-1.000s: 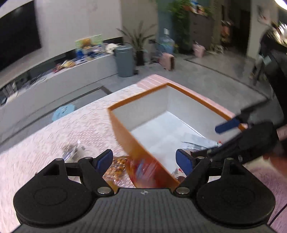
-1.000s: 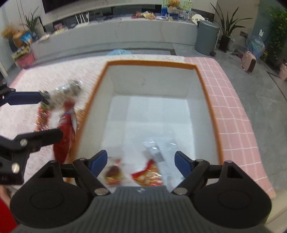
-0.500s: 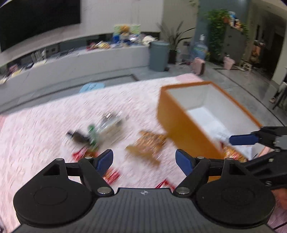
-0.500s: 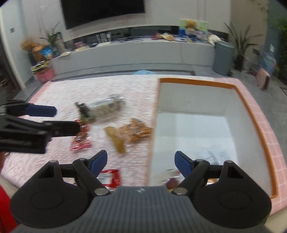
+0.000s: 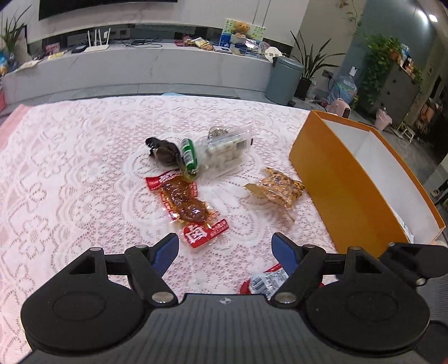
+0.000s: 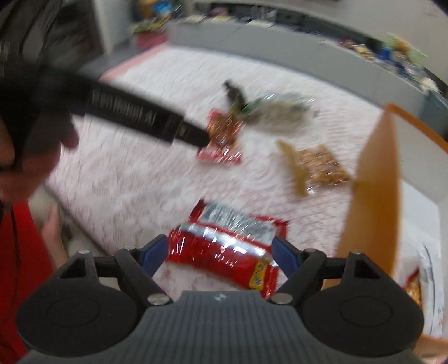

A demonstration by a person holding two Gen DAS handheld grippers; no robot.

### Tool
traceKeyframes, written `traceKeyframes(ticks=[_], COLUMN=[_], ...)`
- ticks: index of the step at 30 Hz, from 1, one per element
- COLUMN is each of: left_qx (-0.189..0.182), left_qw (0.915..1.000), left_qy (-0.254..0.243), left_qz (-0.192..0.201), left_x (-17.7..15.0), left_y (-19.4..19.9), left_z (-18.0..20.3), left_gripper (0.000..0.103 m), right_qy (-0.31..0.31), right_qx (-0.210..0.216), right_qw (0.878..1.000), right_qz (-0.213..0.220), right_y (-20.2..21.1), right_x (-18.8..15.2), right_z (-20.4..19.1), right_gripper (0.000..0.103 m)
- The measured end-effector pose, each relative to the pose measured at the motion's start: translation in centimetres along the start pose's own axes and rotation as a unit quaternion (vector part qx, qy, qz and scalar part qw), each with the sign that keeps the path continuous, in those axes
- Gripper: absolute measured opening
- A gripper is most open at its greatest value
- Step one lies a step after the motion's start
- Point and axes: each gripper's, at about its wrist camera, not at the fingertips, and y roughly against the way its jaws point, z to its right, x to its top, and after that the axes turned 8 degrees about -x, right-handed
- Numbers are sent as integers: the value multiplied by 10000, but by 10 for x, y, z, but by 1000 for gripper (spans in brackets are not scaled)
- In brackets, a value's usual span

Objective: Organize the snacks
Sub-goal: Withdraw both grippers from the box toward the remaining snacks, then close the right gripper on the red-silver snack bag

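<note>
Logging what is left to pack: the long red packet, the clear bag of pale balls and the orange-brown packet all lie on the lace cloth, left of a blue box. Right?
Not quite: the box is orange, as the left wrist view shows. The long red packet, the clear bag of pale balls and the orange-brown packet do lie on the lace cloth, left of it.

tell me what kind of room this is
Most likely a home living room: a wall-mounted TV above a long low media console, potted plants by a grey bin, and a lace-covered table.
</note>
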Motion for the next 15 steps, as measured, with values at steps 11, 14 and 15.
traceKeyframes(ticks=[11, 14, 15], left_qx=[8, 15, 26], left_qw=[9987, 9988, 9988], left_qy=[506, 493, 475], left_qz=[100, 79, 73], left_x=[-6, -7, -8], left_y=[-1, -2, -3], left_z=[-34, -36, -35], left_gripper=[87, 87, 87], right_qy=[1698, 2054, 2134], right_qx=[61, 28, 17], right_qw=[9839, 9772, 9754], right_qz=[-556, -539, -553], right_y=[-44, -49, -52], right_x=[4, 5, 6], right_z=[-20, -23, -24], right_gripper=[88, 89, 90])
